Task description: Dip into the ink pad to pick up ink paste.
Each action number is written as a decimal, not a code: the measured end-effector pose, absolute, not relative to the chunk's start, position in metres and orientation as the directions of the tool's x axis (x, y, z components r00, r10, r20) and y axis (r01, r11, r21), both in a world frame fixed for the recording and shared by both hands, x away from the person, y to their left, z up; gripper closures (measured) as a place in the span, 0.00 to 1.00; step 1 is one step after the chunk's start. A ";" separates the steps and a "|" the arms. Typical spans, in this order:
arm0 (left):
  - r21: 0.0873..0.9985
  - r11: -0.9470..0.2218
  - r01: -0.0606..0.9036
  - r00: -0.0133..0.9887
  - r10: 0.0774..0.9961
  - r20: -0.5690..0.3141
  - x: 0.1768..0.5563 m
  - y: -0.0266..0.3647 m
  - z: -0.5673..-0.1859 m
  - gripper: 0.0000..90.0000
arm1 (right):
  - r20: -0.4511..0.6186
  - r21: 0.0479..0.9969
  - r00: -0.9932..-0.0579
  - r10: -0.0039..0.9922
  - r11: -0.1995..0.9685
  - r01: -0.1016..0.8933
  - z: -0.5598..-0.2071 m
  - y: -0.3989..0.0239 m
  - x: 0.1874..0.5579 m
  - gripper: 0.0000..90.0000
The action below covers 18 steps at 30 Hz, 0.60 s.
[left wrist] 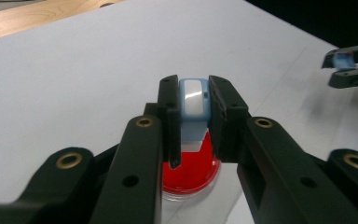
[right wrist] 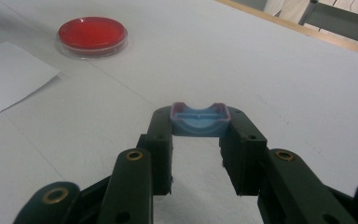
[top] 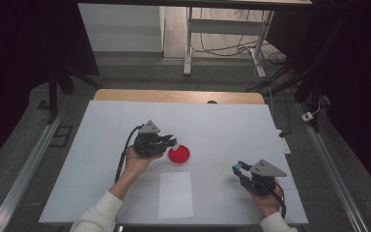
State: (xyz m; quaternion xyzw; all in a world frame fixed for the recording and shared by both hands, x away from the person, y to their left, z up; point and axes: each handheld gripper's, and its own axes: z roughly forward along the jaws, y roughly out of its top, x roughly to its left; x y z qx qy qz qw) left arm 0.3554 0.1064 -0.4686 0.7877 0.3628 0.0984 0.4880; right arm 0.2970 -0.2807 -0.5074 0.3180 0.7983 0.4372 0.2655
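holding a small light-blue and white plastic piece (left wrist: 194,100) clamped in the left gripper (left wrist: 193,116) above the round clear dish of red liquid (top: 178,154) at frame centre; dish uncovered, dipping judged outstanding. right gripper (right wrist: 199,128), lower right, grips a light-blue plastic cap (right wrist: 199,120).

A white-topped bench (top: 212,121) with a wooden strip along its far edge carries two things. A round red dish (top: 178,154) sits just beyond the left gripper (top: 170,141), under its tips. A white paper sheet (top: 175,194) lies between both grippers, nearer the person.
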 end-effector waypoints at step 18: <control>0.857 -0.269 0.439 0.776 0.594 -0.211 0.330 0.111 -0.446 0.83 | -0.153 0.864 -0.656 0.739 0.422 0.274 -0.508 -0.281 0.298 0.72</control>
